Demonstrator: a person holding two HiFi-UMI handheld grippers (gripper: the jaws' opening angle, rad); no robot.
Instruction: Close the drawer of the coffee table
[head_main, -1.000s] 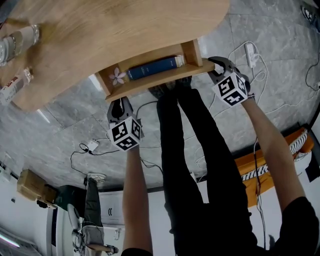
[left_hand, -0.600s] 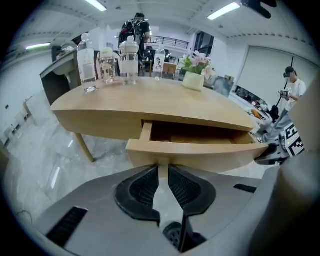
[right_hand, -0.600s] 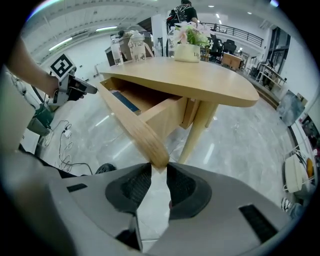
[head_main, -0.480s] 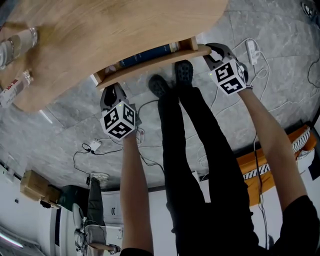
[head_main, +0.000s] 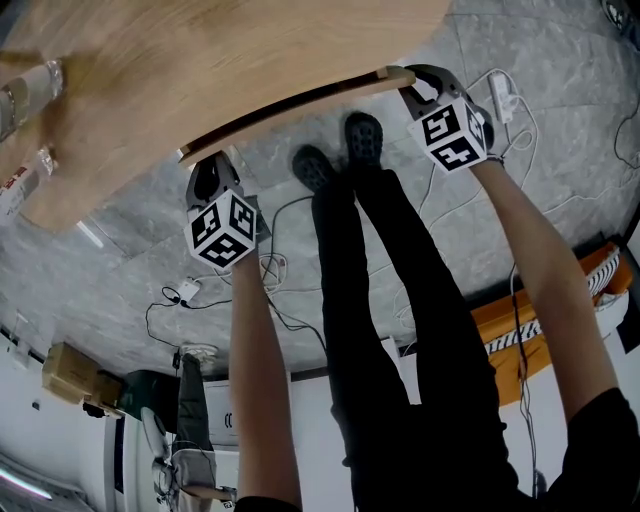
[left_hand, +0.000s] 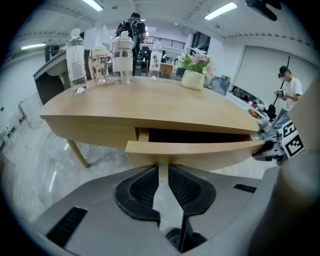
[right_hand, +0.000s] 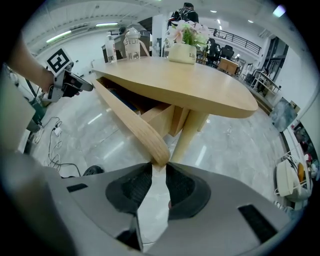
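The wooden coffee table (head_main: 200, 60) fills the upper left of the head view. Only a thin strip of its curved drawer front (head_main: 290, 105) shows under the top. My left gripper (head_main: 205, 168) is at the front's left end, my right gripper (head_main: 405, 82) at its right end. In the left gripper view the drawer front (left_hand: 200, 150) stands a little out from the table, and the left gripper (left_hand: 163, 167) touches its face with a narrow gap and nothing pinched. The right gripper (right_hand: 159, 166) is closing, its tips against the end of the drawer front (right_hand: 131, 125).
Bottles (head_main: 25, 85) stand on the table's far left, and a flower pot (left_hand: 194, 75) stands at the back. The person's legs and shoes (head_main: 365, 140) are right before the drawer. Cables (head_main: 270, 270) and a power strip (head_main: 500, 100) lie on the grey floor. Another person (left_hand: 289, 95) stands far right.
The drawer has slid in under the table top, and the book and flower inside it are now hidden. Both grippers moved with the drawer front toward the table.
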